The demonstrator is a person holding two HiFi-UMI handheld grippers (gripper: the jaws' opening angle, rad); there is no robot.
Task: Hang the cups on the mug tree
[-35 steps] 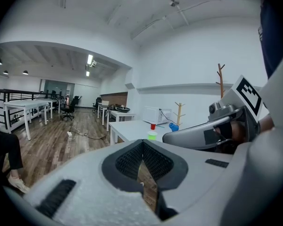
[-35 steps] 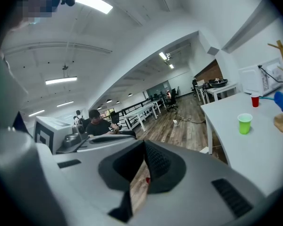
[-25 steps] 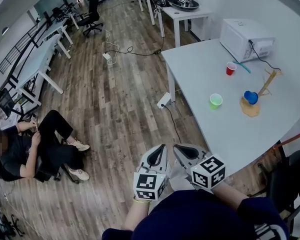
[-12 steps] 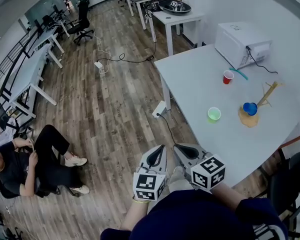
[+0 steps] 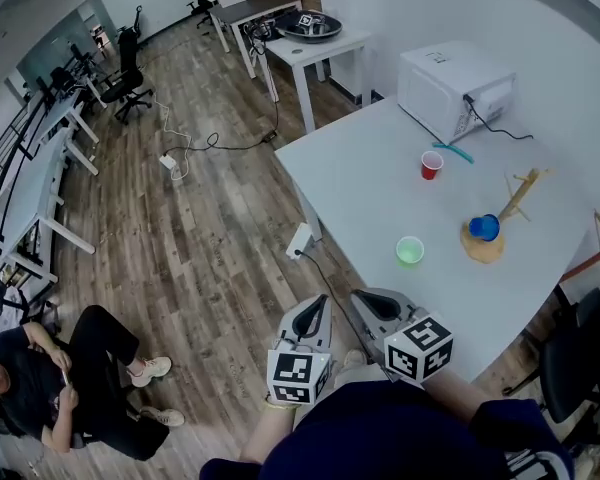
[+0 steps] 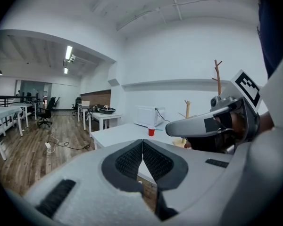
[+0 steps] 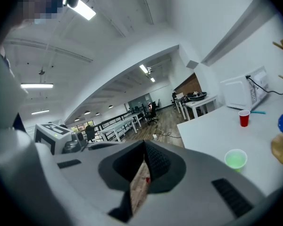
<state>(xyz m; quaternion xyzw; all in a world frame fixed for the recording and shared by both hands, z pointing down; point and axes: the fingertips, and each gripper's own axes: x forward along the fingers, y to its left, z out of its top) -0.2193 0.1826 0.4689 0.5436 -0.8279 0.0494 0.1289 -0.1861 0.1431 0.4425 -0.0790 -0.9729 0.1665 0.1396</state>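
Both jaws are pressed together and hold nothing. Your left gripper (image 5: pixel 318 306) and right gripper (image 5: pixel 365 303) are near you, short of the table (image 5: pixel 360 168). The green cup (image 5: pixel 409 251) is nearest, the red cup (image 5: pixel 432 164) farther, and the blue cup (image 5: pixel 484 228) sits by the mug tree (image 5: pixel 518 196) at far right. Step closer and open wide before you reach the green rim.

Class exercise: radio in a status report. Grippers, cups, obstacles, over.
Left gripper, right gripper shut, empty, short of the table. Red cup, green cup stand loose on it; blue cup at the mug tree. Microwave sits behind, out of the way.
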